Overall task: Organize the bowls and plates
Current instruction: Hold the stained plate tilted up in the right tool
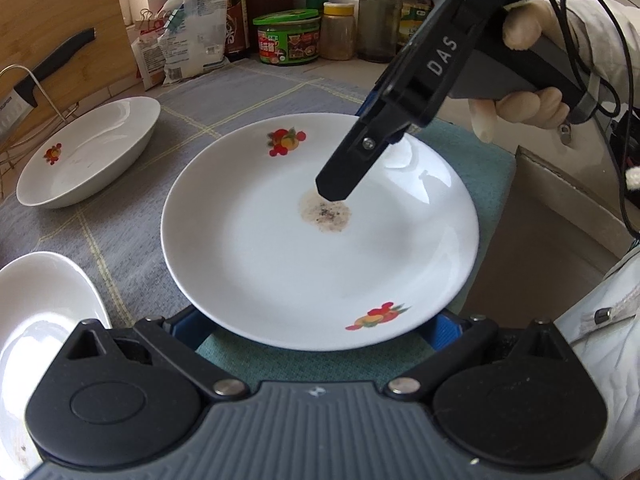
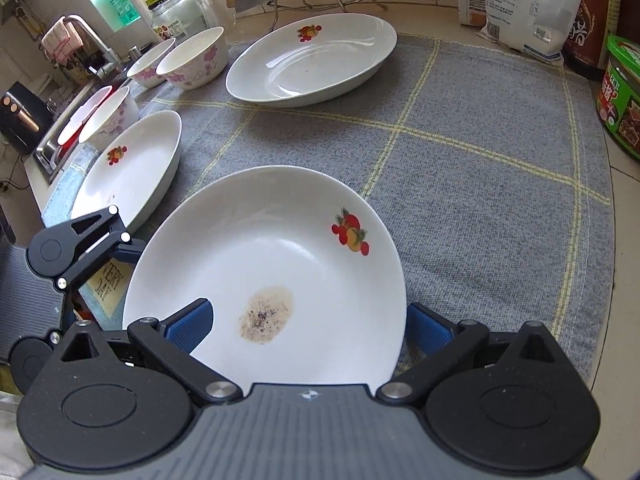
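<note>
A white plate with fruit prints and a brown stain (image 1: 320, 240) lies on a teal mat in front of my left gripper (image 1: 316, 332). The left jaws stand wide apart under its near rim. My right gripper (image 2: 308, 324) is open, with one blue finger (image 2: 188, 324) over the plate's inside (image 2: 272, 256) and the other outside the rim. It shows in the left wrist view (image 1: 360, 152) reaching down over the far side. Two more white fruit-print plates (image 2: 312, 60) (image 2: 132, 168) lie on the grey cloth. Floral bowls (image 2: 192, 60) stand at the far left.
A grey checked cloth (image 2: 480, 140) covers the counter. Jars, bottles and bags (image 1: 288, 36) line the back wall. A knife in a wire rack and a wooden board (image 1: 48, 68) stand at the left. A sink and tap (image 2: 80, 52) lie beyond the bowls.
</note>
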`<state>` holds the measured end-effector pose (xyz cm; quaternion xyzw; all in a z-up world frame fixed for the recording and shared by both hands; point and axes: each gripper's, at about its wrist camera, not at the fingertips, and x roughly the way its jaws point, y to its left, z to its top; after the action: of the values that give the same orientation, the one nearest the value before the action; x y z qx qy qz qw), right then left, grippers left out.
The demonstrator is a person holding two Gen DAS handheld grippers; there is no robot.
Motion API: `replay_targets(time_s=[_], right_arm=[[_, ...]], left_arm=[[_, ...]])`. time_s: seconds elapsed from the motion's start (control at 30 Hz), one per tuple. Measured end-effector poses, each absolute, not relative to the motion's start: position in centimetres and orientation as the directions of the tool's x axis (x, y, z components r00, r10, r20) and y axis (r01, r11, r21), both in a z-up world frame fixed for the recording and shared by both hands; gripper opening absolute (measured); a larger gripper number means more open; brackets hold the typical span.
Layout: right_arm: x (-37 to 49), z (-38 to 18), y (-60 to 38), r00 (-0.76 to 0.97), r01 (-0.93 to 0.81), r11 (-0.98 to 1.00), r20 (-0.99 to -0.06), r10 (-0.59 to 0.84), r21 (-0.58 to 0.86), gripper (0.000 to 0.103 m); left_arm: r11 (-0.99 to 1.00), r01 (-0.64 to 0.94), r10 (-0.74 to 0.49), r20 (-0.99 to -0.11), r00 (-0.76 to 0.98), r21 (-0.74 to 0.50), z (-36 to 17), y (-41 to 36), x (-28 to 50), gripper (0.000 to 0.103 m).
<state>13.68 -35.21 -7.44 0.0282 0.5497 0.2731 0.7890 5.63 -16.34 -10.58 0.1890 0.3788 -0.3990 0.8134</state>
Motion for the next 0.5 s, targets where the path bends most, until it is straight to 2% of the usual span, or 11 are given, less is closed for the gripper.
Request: replay_targets(time_s=[0.5], right_arm=[[16.0, -7.6, -35.7, 0.153, -0.312, 0.814, -0.82, 0.551, 0.489, 0.103]], left_arm=[[0.594, 0.804, -0.512, -0.768, 0.386, 0.008, -10.5, -16.4, 5.8, 0.103]])
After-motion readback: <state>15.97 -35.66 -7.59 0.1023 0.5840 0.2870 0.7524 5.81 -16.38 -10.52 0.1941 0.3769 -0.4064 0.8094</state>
